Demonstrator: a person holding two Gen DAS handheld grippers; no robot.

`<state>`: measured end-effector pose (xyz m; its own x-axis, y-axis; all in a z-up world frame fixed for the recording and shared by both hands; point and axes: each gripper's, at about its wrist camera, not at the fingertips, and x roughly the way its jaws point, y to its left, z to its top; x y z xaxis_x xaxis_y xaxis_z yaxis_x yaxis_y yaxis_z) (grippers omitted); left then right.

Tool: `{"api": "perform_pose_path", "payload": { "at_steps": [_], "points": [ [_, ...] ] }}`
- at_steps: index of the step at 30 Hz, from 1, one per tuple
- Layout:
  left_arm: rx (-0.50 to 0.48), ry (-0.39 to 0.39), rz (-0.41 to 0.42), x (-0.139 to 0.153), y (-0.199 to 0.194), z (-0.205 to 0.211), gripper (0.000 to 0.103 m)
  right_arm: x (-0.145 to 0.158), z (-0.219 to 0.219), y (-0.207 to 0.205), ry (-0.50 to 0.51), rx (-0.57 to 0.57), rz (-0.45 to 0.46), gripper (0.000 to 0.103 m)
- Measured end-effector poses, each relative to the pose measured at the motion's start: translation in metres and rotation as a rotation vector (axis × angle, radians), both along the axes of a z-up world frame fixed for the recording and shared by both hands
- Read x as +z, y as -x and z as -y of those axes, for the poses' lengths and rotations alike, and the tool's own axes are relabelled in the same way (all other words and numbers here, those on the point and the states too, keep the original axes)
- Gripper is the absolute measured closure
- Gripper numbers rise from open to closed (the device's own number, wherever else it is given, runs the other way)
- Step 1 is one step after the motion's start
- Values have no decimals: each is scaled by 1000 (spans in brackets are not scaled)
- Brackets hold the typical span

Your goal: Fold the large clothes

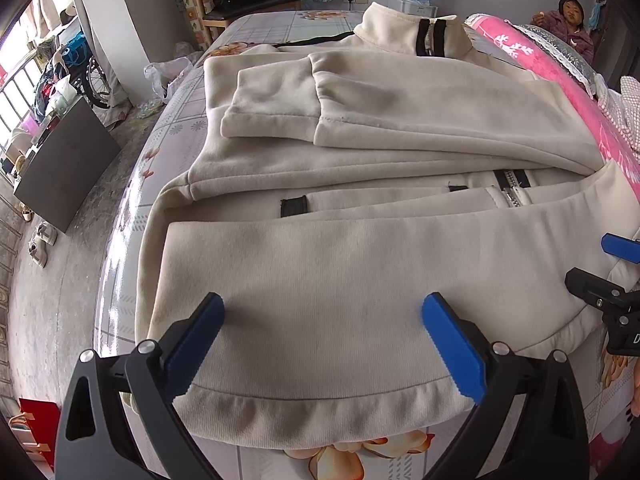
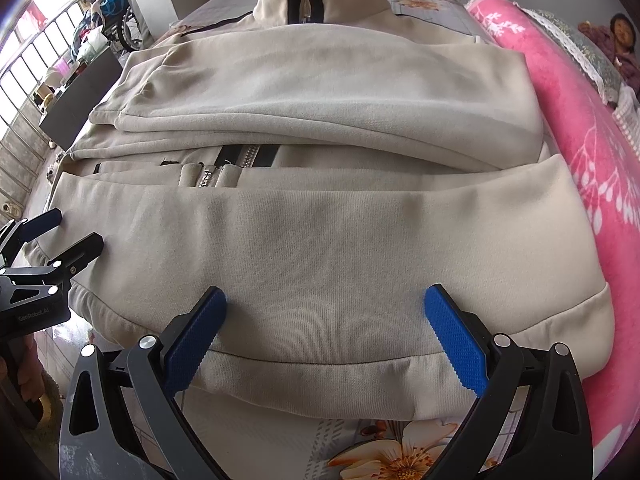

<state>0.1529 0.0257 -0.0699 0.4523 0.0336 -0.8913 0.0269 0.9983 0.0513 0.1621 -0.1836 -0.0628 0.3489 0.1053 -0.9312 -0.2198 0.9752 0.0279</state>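
A cream zip-up jacket [image 1: 360, 272] lies flat on the bed, collar [image 1: 404, 30] far, ribbed hem [image 1: 320, 412] near me. Both sleeves are folded across its front; one cuff [image 1: 272, 108] lies at the left. My left gripper [image 1: 322, 320] is open, empty, just above the hem's left part. My right gripper [image 2: 324, 312] is open, empty, above the hem's right part of the jacket [image 2: 340, 248]. Each gripper shows in the other's view, the right [image 1: 612, 276] and the left [image 2: 60, 236].
The bed has a floral sheet [image 1: 256, 28]. A pink blanket [image 2: 592, 152] runs along the right side. A person [image 1: 572, 20] sits at the far right. A dark cabinet [image 1: 64, 164], shoes [image 1: 42, 244] and a wheelchair [image 1: 92, 80] stand on the floor to the left.
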Motion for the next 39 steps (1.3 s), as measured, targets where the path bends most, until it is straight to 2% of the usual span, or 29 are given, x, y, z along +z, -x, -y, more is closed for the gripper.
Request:
{"api": "perform_pose_path", "payload": {
  "at_steps": [19, 31, 34, 39],
  "points": [
    [-1, -4, 1, 0, 1, 0, 5, -2, 0, 1, 1, 3, 3, 8],
    [2, -55, 19, 3, 4, 6, 4, -4, 3, 7, -7, 1, 22, 8],
    [4, -95, 61, 9, 6, 7, 5, -3, 4, 9, -10, 1, 28, 8],
    [-3, -101, 166, 36, 4, 2, 5, -2, 6, 11, -17, 11, 29, 8]
  ]
}}
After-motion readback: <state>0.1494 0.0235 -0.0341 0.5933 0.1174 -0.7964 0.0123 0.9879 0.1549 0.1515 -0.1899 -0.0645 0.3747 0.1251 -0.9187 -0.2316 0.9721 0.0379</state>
